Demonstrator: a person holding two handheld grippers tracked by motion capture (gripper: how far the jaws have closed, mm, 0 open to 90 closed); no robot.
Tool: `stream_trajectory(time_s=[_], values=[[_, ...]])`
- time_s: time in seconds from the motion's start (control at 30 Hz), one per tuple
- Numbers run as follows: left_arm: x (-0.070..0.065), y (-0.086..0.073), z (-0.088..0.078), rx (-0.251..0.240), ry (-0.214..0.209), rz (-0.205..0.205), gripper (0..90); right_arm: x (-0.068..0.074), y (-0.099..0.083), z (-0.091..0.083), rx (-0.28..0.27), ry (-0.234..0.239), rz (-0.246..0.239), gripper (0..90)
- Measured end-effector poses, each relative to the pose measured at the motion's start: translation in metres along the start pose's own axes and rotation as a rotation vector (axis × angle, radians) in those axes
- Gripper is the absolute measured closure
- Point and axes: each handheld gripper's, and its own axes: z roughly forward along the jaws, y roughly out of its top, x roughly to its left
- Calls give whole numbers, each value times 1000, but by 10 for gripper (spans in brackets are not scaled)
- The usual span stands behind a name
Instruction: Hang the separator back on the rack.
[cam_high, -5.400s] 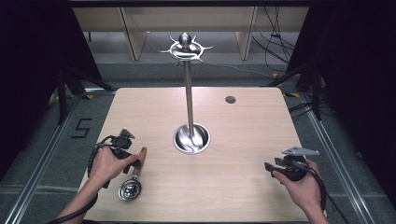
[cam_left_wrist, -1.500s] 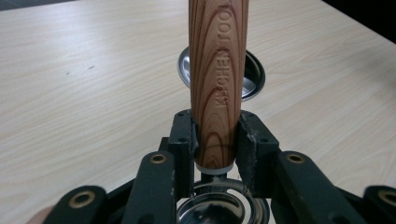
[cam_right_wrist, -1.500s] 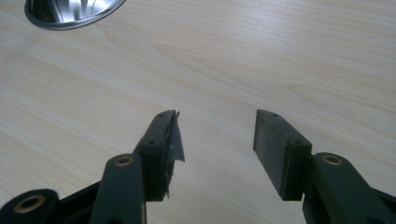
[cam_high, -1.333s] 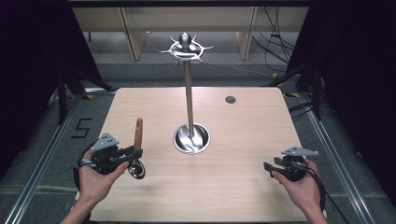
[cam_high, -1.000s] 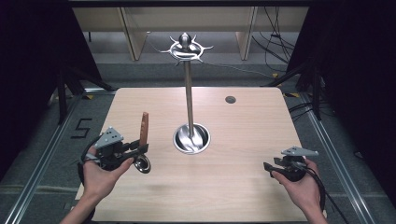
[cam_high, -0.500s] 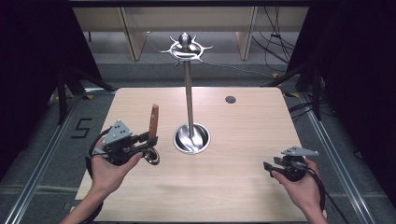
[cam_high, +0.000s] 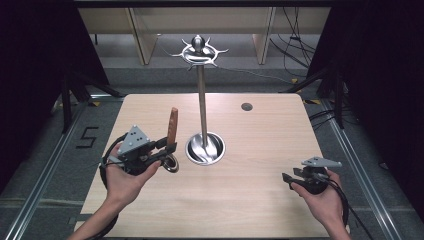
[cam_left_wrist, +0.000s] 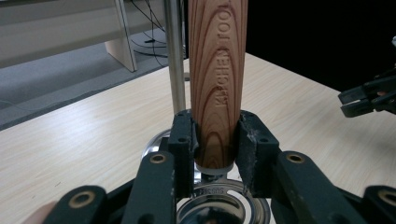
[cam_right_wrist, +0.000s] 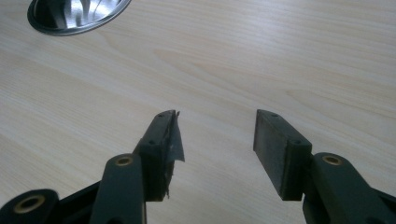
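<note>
A: High view first: the left claw (cam_high: 170, 148) sits over the left part of the desk (cam_high: 260, 200), clamped on the wooden handle (cam_high: 173, 126) of a kitchen utensil. The handle stands nearly upright, and the utensil's shiny metal head (cam_high: 171, 165) hangs just below the claw.

B: The left gripper view agrees. The two black pads press on either side of the wooden handle (cam_left_wrist: 217, 93) near its lower end, where it meets the metal head (cam_left_wrist: 219, 207). Printed letters run along the wood.

A: Where is it relative to the stand?

B: Just left of it. The stand's round chrome base (cam_high: 205, 148) is near the claw but apart from it, and its thin pole (cam_high: 201, 100) rises to a ring of hooks (cam_high: 199, 50) at the top. The pole (cam_left_wrist: 174, 56) appears right behind the handle in the left gripper view.

A: And the right claw (cam_high: 287, 178)?

B: Low over the desk's right front part, well apart from the stand. In the right gripper view its jaws stand wide with only bare wood between them; the chrome base (cam_right_wrist: 74, 16) lies in the far upper left.
</note>
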Motion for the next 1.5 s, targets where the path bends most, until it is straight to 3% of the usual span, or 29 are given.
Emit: stream_trajectory(time_s=[0.1,0.17,0.4,0.43,0.6,0.63,0.7,0.73,1.0,1.5], values=[[-2,3,0,-11,0,2,686,0,0,0,3,1,2,501],[-3,7,1,-23,2,3,686,-3,1,2,-15,0,-47,501],[-6,16,4,-39,7,-2,686,-5,1,2,-31,10,-68,501],[-6,17,4,-42,8,2,686,-2,0,1,-17,7,-29,501],[-8,22,5,-47,13,5,686,-3,1,0,-9,-5,-31,501],[-9,23,6,-54,13,4,686,-3,1,1,-20,-3,-54,501],[-9,24,6,-59,14,3,686,-2,1,1,-9,-3,-36,501],[-9,25,6,-64,23,6,686,-3,1,2,-17,1,-51,501],[-11,31,6,-80,28,8,686,-2,1,1,-13,-4,-34,500],[-16,44,11,-108,36,13,686,-3,1,1,-24,0,-45,500]])
